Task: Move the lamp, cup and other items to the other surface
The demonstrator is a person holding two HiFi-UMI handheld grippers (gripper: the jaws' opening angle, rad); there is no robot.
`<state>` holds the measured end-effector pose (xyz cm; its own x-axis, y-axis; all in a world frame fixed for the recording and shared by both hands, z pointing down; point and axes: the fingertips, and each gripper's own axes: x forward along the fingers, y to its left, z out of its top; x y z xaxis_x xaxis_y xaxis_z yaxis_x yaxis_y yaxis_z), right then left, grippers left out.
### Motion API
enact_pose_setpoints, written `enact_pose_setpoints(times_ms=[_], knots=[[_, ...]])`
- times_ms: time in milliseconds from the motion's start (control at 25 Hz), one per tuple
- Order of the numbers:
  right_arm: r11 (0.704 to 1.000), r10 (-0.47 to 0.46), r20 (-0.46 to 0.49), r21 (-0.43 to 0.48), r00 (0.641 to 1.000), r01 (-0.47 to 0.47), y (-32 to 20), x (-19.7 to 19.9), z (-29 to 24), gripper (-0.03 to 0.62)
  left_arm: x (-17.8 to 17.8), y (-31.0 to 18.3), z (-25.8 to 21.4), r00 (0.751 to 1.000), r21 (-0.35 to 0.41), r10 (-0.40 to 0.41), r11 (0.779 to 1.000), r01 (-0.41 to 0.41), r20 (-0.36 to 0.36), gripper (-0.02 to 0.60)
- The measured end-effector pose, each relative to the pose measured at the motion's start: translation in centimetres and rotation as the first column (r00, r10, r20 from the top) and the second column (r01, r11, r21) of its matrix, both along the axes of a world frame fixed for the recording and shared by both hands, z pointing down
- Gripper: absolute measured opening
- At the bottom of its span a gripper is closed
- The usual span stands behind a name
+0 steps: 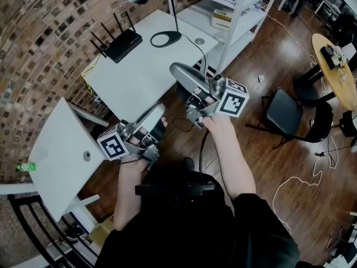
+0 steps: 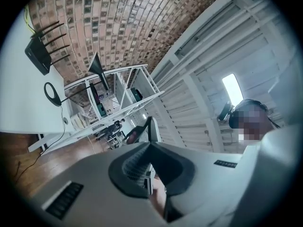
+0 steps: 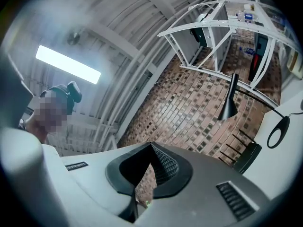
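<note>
**Head view**
- Room: wooden floor, with a curved brick wall along the left and top.
- Far table: white, set against the brick wall.
- Lamp: black, standing on the far table near its right end; the ring-shaped base lies flat on the top.
- Router: black, aerials up, on the same table to the left of the lamp base and apart from it.
- Near table: white, at the lower left, beside the left hand.
- Shelf rack: white, just to the right of the far table.
- Chair: black, on the floor at the right.
- Left gripper: held over the floor between the two tables, well short of the lamp.
- Right gripper: held at the front edge of the far table, below the lamp base.

**Left gripper view**
- Background: brick wall, white ceiling beams, rack.
- Left gripper: jaws clenched, pads meeting at the tip, nothing between them.
- Lamp: far off at the left on the table, with the router beyond it.

**Right gripper view**
- Background: ceiling light, brick wall, rack.
- Right gripper: jaws clenched and empty.
- Lamp: at the right, clear of the jaws, with the router below its shade.
</note>
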<state>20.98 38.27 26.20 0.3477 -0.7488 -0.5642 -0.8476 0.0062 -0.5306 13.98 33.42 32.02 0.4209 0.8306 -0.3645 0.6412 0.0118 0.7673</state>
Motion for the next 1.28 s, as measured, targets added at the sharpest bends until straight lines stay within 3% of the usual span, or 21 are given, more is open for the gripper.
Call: enact_pose_setpoints(times_ms=[360, 640, 1040, 1280], knots=[[0.999, -0.027, 0.052, 0.047, 0.998, 0.024, -5.0, -2.4, 1.1, 0.009, -2.6, -5.6, 0.1, 1.0, -0.01, -0.008, 1.0, 0.008, -0.003, 0.003], [0.999, -0.025, 0.06, 0.041, 0.998, 0.023, -14.1, -5.1, 1.9, 0.009, -5.4, -14.7, 1.2, 1.0, -0.045, 0.002, 0.999, -0.003, -0.017, 0.004], [1.0, -0.008, 0.14, 0.015, 0.99, 0.006, -25.2, -10.8, 2.5, 0.009, -10.6, -25.2, 1.3, 0.999, -0.083, 0.015, 0.996, -0.012, 0.035, 0.003], [1.0, 0.029, 0.165, 0.0, 0.986, -0.029, -29.1, -13.1, 3.0, 0.009, -13.1, -29.3, 1.7, 0.999, -0.106, 0.035, 0.994, -0.031, 0.032, 0.003]])
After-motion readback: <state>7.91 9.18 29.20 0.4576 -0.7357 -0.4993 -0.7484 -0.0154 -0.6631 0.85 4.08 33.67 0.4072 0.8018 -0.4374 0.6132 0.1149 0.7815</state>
